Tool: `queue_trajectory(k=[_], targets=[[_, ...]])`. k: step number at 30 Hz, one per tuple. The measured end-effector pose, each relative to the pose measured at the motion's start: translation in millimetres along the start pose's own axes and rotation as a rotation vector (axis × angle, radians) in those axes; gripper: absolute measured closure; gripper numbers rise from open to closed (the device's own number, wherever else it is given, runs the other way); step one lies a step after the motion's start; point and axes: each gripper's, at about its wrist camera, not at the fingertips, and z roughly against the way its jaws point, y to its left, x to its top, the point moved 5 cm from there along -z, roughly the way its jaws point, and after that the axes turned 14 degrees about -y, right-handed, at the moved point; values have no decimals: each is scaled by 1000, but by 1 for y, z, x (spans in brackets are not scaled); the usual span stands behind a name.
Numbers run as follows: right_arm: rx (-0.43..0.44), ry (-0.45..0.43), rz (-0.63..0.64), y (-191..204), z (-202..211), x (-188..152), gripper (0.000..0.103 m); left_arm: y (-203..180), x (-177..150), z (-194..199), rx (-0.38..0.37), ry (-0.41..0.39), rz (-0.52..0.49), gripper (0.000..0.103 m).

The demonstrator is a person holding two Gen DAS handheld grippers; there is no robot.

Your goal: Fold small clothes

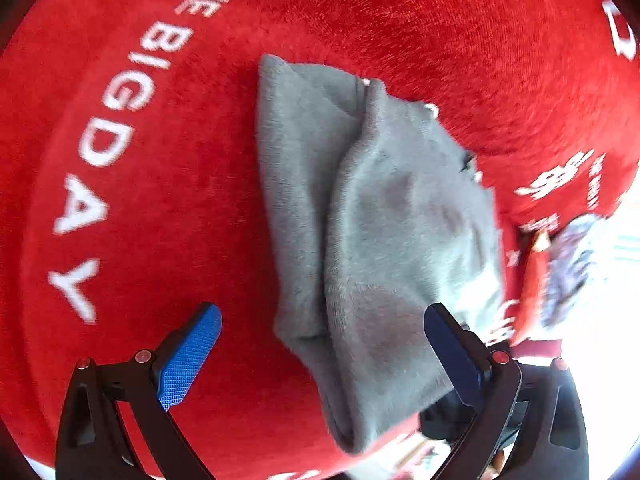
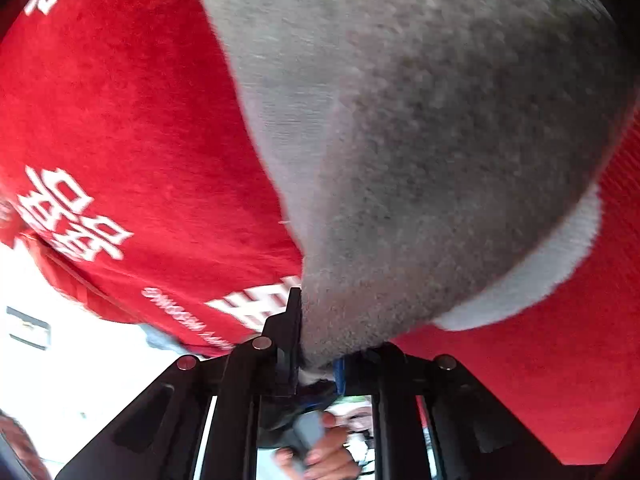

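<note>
A small grey fleece garment (image 1: 384,216) lies folded lengthwise on a red cloth (image 1: 160,160). In the left wrist view its near end lies between the fingers of my left gripper (image 1: 322,354). That gripper is open, its blue pads (image 1: 188,360) wide apart and not pressing the fabric. In the right wrist view the grey garment (image 2: 420,140) fills the upper right, with a white band (image 2: 540,276) along one edge. My right gripper (image 2: 316,350) is shut on a bunched edge of the garment, and the fabric hides its fingertips.
The red cloth carries white lettering (image 1: 104,148) and white characters (image 2: 68,216). Its edge drops off to a bright area (image 1: 608,320), where a blue-and-white patterned item (image 1: 572,264) lies. A person's hand (image 2: 324,452) shows behind the right gripper.
</note>
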Motion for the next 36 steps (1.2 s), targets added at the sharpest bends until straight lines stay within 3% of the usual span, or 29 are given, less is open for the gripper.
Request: queue_trajectory(k=[4,8,14,19,22,23,24,28,31,36], targets=[[60,61,56,27,6,-5,92,-15,11,-18,-124,43,54,1],[7,135,180,40,8,-10,92,-52,14,-35,-267,113,23,1],[-156,215,305,25,15,-22,92,-83,9,-70,-162,146,-114,5],[-367,258,429,9,35,-30,88,-83,4,-77,-79,134,-200,27],[-430,247,497,16,43,-26,88,-77,3,-73,-10,116,-247,50],[-439,235,524,21,47,-22,88,-76,3,-73,27,108,-268,64],[-447,218,560,28,50,-17,88,-76,3,-72,49,102,-285,69],[-481,132,758,68,49,9,89,-79,1,-66,67,52,-294,76],[-532,54,922,101,34,38,95,-84,1,-55,76,-4,-298,79],[-617,4,1057,111,-9,86,95,-96,4,-46,88,-64,-292,80]])
